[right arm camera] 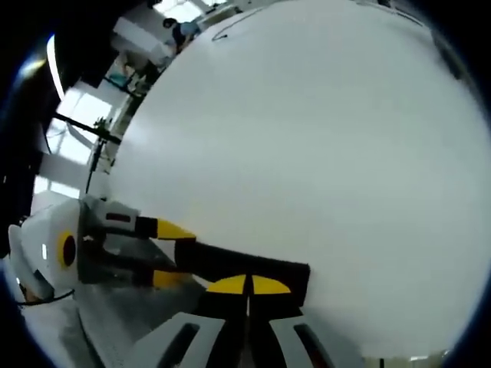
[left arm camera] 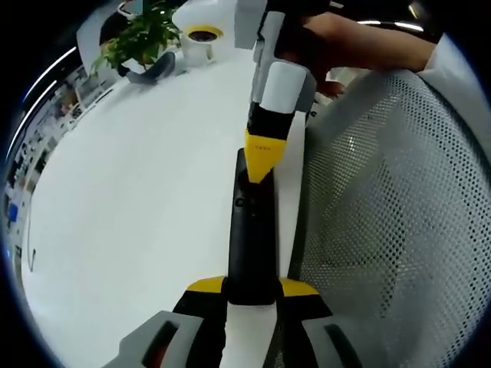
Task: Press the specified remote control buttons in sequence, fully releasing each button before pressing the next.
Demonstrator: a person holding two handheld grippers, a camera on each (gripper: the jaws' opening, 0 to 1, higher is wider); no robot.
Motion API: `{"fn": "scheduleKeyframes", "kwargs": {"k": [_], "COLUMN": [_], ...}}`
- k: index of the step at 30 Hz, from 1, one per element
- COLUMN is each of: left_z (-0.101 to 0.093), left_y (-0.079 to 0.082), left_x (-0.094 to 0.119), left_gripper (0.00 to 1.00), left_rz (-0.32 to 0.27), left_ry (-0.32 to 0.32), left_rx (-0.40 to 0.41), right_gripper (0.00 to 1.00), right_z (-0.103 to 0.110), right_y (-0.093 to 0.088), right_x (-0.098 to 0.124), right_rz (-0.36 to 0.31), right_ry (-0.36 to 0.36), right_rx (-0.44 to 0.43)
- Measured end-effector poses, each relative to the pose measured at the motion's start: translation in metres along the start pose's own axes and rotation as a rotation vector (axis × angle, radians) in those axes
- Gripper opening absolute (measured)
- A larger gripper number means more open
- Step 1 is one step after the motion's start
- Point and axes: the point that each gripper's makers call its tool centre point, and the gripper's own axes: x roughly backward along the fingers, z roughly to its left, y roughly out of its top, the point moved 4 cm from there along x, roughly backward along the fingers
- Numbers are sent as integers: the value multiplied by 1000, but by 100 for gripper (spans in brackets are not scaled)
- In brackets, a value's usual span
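The left gripper view showed a leafy green potted plant [left arm camera: 142, 38]. The left gripper [left arm camera: 253, 287] clamped the long black remote control [left arm camera: 252, 238]; the right gripper [right arm camera: 248, 285], jaws together, pressed its top.

1. Bright, even overhead lighting in both views; ceiling strip lights [left arm camera: 383, 24] visible in the left gripper view.
2. Near-overexposed white table [right arm camera: 322, 153]; surface texture washed out.
3. Soft, faint shadows beside the remote control [left arm camera: 252, 238].
4. Strong window glare [right arm camera: 77, 103] in the right gripper view.
5. Heavy fisheye bending toward the edges; background soft and smeared there.
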Motion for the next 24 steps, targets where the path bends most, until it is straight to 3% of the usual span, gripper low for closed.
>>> {"fn": "scheduleKeyframes", "kwargs": {"k": [4, 8, 20, 24], "left_z": [0, 0, 0, 1], "left_y": [0, -1, 1, 0], "left_x": [0, 0, 0, 0], "left_gripper": [24, 24, 24, 24], "left_rz": [-5, -2, 3, -4], "left_ry": [-2, -4, -15, -21], "left_rx": [0, -8, -40, -58], "right_gripper": [0, 0, 0, 0], "right_z": [-3, 1, 1, 9], "right_y": [-1, -1, 1, 5], "right_x": [0, -1, 0, 0], "right_rz": [-14, -19, 3, -23], "right_ry": [28, 6, 34, 37], "right_rx": [-59, -17, -42, 15]}}
